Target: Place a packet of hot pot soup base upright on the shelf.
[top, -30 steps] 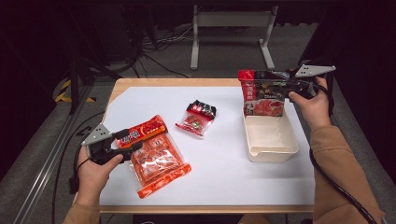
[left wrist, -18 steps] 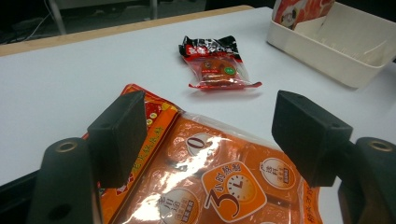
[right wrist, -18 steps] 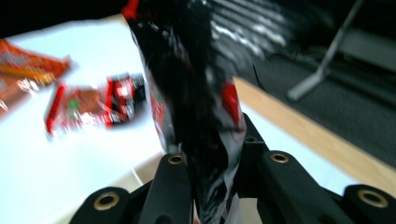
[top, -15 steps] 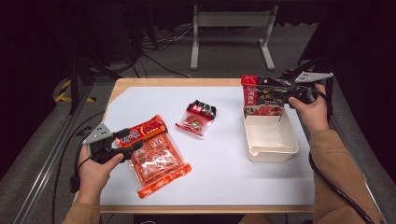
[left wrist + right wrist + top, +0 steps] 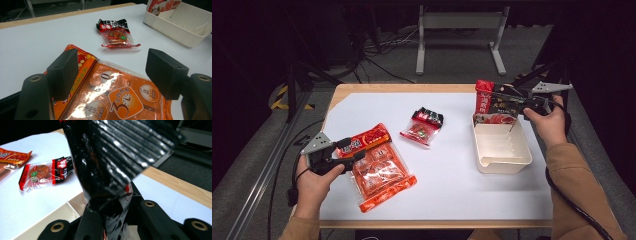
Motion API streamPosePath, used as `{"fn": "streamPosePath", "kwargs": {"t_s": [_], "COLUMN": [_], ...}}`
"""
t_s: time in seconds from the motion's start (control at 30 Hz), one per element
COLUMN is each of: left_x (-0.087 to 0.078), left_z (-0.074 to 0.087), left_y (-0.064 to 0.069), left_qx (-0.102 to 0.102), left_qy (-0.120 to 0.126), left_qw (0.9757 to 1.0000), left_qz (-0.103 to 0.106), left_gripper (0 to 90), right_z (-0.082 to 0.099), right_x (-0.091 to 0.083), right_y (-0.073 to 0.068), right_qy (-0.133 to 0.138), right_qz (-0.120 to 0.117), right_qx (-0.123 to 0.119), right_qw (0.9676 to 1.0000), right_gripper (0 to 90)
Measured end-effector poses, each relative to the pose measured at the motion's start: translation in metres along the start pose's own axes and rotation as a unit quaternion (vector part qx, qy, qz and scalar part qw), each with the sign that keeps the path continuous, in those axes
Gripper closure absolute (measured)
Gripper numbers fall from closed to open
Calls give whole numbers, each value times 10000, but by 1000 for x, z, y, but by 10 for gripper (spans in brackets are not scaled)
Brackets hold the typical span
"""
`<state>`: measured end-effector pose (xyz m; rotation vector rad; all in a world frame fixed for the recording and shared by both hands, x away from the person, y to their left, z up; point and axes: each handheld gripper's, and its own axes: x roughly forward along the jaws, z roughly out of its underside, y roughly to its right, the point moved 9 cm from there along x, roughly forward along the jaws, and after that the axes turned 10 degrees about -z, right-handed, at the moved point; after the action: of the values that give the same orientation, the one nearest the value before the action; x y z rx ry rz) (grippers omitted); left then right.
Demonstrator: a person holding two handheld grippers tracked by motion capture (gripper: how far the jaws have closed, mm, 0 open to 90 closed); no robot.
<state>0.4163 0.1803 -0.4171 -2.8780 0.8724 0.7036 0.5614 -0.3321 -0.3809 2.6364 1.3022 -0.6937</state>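
Right tongs pinch a glossy black-and-red snack pouch above the cream plastic bin, upper right; it could slip. Left tongs gape empty.

The high view looks forward and down over the whole worktop from the person's side. The left gripper view sits low, close over the orange pack, facing the small packet and tub. The right gripper view, pressed against a black pouch, shares that small packet.
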Motion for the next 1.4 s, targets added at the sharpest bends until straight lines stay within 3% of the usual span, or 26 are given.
{"fn": "streamPosePath", "kwargs": {"t_s": [0.13,0.27,0.33,0.4,0.47,0.67,0.93,1.13,1.23,1.4], "left_x": [0,1,2,4,5,8,9,8,8,7], "left_z": [0,0,0,0,1,6,8,8,8,8], "left_y": [0,-2,-3,-5,-5,-7,-10,-10,-11,-12], "left_qx": [-6,-7,-34,-21,-42,-5,-19,-25,-57,-70], "left_qy": [-11,0,-12,-14,-64,-246,-331,-364,-371,-364], "left_qw": [10000,10000,10000,10000,10000,9997,9994,9993,9993,9993], "left_qz": [15,-1,-22,-52,-43,-42,-68,-61,-69,-96], "left_gripper": [274,267,258,237,215,180,165,159,157,156], "right_z": [-1,-3,-5,-13,-17,-28,-46,-52,-57,-56], "right_x": [1,1,0,-2,-5,-15,-34,-44,-52,-57], "right_y": [0,1,1,-2,-2,-7,-21,-40,-57,-80], "right_qy": [-112,-206,-147,216,276,394,511,587,758,833], "right_qz": [73,188,284,345,459,537,674,846,871,847], "right_qx": [-15,-56,-60,6,-68,-165,-366,-610,-796,-885], "right_qw": [9999,9996,9995,9992,9985,9976,9957,9928,9901,9890], "right_gripper": [794,728,631,426,337,270,246,232,227,234]}}
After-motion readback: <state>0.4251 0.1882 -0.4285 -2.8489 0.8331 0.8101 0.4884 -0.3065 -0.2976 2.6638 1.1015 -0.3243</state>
